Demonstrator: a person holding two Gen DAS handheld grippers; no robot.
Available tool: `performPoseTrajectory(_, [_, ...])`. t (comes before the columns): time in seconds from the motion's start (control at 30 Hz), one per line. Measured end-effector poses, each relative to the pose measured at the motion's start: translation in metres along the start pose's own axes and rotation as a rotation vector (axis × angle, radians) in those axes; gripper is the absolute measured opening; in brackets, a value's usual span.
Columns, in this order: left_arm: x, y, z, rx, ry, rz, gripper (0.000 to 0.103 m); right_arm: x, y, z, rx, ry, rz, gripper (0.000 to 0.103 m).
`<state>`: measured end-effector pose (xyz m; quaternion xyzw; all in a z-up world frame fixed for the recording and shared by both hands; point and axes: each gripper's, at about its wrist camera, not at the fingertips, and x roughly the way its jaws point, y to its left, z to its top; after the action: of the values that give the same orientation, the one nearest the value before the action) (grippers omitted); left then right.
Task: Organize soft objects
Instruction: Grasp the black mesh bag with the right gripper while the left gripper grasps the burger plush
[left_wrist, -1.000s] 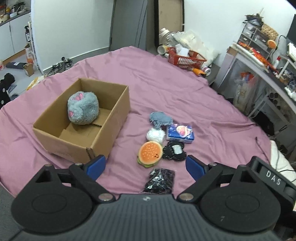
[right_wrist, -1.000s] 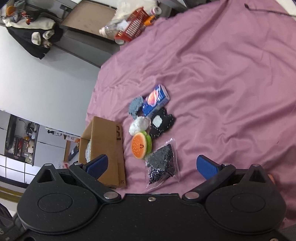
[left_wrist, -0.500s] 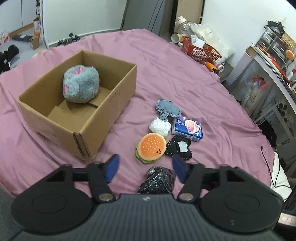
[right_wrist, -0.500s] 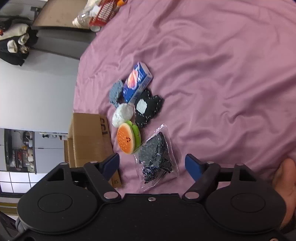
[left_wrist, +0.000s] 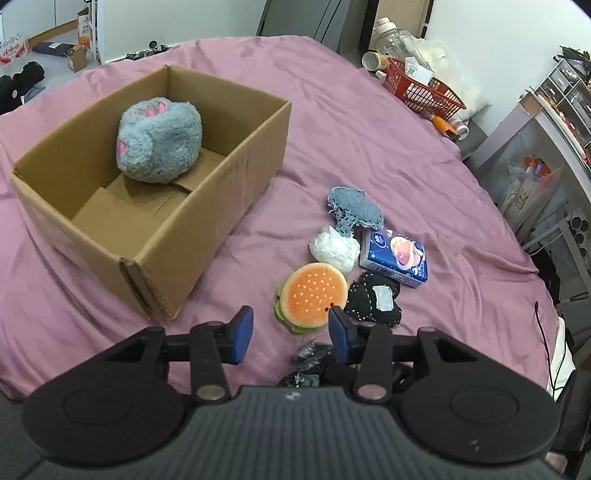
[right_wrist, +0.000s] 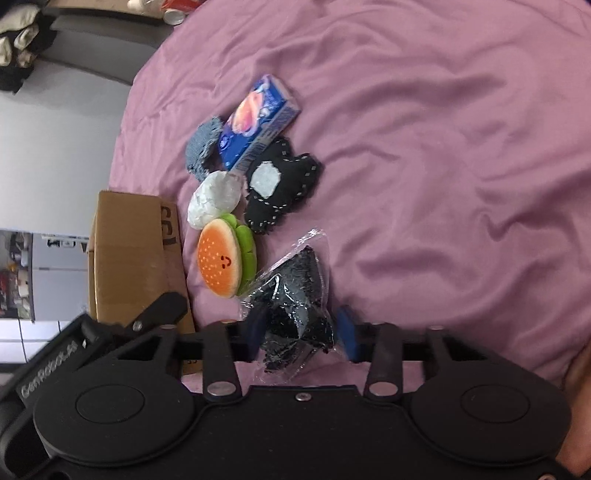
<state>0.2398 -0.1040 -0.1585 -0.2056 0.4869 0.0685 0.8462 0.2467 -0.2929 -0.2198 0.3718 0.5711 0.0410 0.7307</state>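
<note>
Only the grey plush lies in the cardboard box; six soft things wait on the bed. The right tongs have been closing around the bagged black item, apparently gripping it. The left tongs have narrowed, empty.

Plush toy in the box; burger right of it, tissue pack beyond.

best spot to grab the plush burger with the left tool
Grip the plush burger across its round edge, coming from above. It lies flat on the purple cloth, bun up, with the white wad and black patch crowding its far side; the near-left rim is free.
</note>
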Motion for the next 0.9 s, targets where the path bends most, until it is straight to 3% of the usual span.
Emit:
performPoseTrajectory(0.2, [0.016,-0.002,0.004,0.0,0.027,-0.028,0.049,-0.005,0.0,0.002,-0.005,-0.046,0.023,0.024])
performPoseTrajectory(0.37, [0.028,-0.007,0.007,-0.002,0.038,-0.033,0.051,-0.014,-0.005,0.008,0.013,-0.117,0.014,0.023])
performPoseTrajectory(0.73, [0.054,-0.016,0.011,0.012,0.054,-0.02,0.059,-0.017,-0.015,0.014,0.064,-0.18,-0.036,0.023])
performPoseTrajectory(0.83, [0.063,-0.017,0.011,0.007,0.072,-0.02,0.059,-0.014,-0.018,0.017,0.09,-0.149,-0.03,0.03])
performPoseTrajectory(0.87, [0.066,-0.017,0.011,0.002,0.075,-0.017,0.059,-0.013,-0.019,0.018,0.106,-0.133,-0.027,0.035])
performPoseTrajectory(0.9, [0.068,-0.016,0.011,-0.004,0.077,-0.009,0.059,-0.01,-0.022,0.019,0.121,-0.119,-0.015,0.048])
